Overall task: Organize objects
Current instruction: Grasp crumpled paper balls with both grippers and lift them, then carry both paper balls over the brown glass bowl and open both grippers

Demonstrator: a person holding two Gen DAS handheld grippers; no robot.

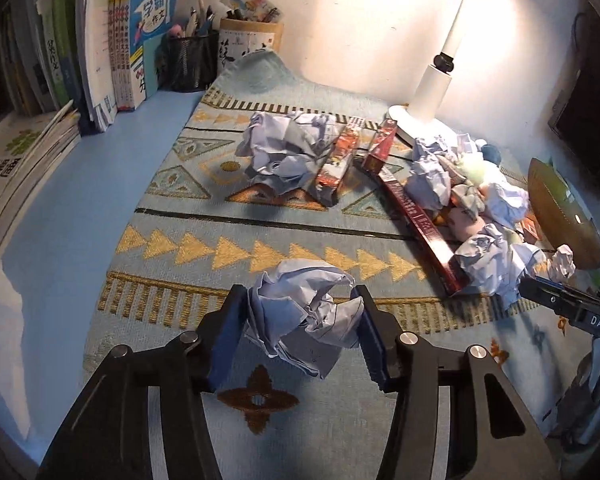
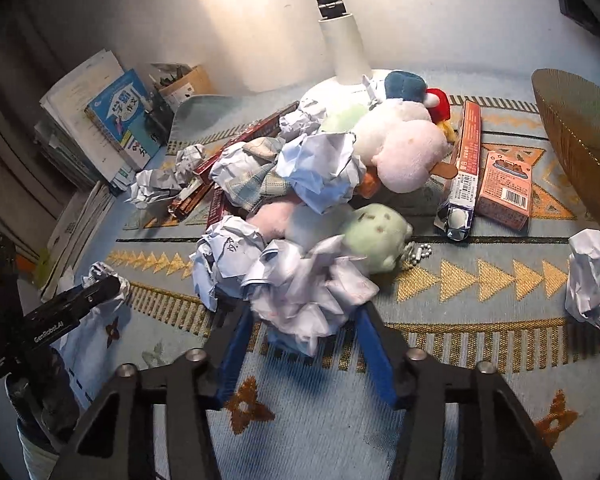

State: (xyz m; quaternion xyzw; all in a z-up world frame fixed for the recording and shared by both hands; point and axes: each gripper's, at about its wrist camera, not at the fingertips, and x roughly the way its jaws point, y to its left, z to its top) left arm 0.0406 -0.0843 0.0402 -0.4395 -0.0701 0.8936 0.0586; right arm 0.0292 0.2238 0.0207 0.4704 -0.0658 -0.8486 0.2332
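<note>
In the left wrist view my left gripper (image 1: 300, 297) is shut on a crumpled paper ball (image 1: 308, 320), its blue pads pressing both sides, over the patterned mat (image 1: 204, 248). In the right wrist view my right gripper (image 2: 305, 311) is shut on another crumpled paper wad (image 2: 308, 300) at the near edge of a pile. That pile mixes paper balls (image 2: 320, 172), plush toys (image 2: 404, 152) and a checked cloth (image 2: 256, 184). My left gripper (image 2: 106, 286) shows at the left of the right wrist view, and my right gripper (image 1: 548, 296) at the right edge of the left wrist view.
A large paper wad (image 1: 284, 148) and red boxes (image 1: 340, 156) lie mid-mat. A white lamp (image 1: 432, 88) stands at the back. Books (image 1: 128, 48) and a mesh pen holder (image 1: 188, 60) line the back left. An orange box (image 2: 504, 188), a lone paper ball (image 2: 592, 280) and a golden basket (image 2: 576, 136) sit right.
</note>
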